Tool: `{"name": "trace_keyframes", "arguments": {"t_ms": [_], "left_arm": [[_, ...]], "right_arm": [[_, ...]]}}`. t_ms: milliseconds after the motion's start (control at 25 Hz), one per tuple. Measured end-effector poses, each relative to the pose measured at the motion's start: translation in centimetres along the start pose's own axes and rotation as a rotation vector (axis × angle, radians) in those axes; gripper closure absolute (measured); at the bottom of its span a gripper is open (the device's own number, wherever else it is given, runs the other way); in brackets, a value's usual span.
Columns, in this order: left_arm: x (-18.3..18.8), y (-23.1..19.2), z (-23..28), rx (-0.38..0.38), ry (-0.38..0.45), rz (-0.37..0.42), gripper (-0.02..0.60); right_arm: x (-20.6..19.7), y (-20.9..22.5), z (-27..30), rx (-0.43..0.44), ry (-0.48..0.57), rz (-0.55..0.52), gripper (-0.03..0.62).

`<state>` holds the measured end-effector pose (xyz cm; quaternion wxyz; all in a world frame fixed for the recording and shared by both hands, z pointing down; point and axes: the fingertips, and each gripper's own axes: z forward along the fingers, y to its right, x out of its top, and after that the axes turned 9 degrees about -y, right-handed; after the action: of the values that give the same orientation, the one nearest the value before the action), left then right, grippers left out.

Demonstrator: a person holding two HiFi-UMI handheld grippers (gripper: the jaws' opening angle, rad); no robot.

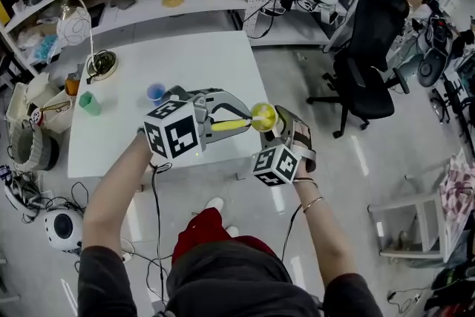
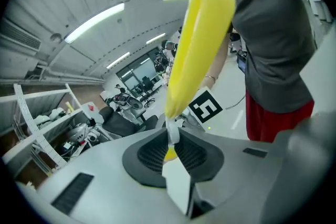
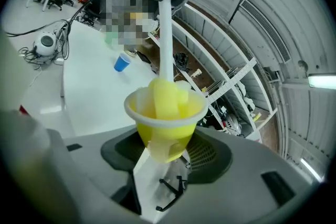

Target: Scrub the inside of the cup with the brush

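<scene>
Right gripper view showed my right gripper (image 3: 166, 153), jaws clamping the cup (image 3: 168, 124), left gripper (image 2: 170, 136), jaws shut on the brush (image 3: 167, 98); firm twisting against its wall seemed advisable.

The cup (image 3: 167, 136) is seen in yellow, and the brush (image 2: 202, 44) is coloured yellow on its handle and sponge head, with a white stem between. The left gripper (image 2: 170, 141) and right gripper (image 3: 165, 153) are finished in grey and marked with black-and-white squares. The table (image 1: 193, 63) is white, with a blue beaker (image 1: 156, 92) and a green beaker (image 1: 90, 103) on it.
</scene>
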<state>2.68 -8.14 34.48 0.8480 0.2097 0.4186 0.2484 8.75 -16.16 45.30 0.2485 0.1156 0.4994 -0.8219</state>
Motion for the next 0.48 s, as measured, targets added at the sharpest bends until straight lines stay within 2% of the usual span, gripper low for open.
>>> {"name": "trace_keyframes", "arguments": {"t_ms": [80,120,240,480], "left_arm": [[0.1,-0.4,-0.2,0.002,0.012,-0.017,0.538],[0.2,-0.7,-0.3,0.010,0.032,-0.066,0.538],[0.4,-2.1,-0.4,0.059,0.100,-0.317,0.538],[-0.6,-4.3,0.4,0.142,0.186,-0.789,0.538]], "right_arm": [[0.1,0.3,-0.2,-0.013,0.000,0.013,0.349],[0.1,0.5,-0.2,-0.025,-0.004,0.024,0.349],[-0.1,1.3,-0.2,-0.061,-0.027,0.058,0.349],[-1.2,2.1,0.3,-0.120,-0.104,0.084,0.349]]}}
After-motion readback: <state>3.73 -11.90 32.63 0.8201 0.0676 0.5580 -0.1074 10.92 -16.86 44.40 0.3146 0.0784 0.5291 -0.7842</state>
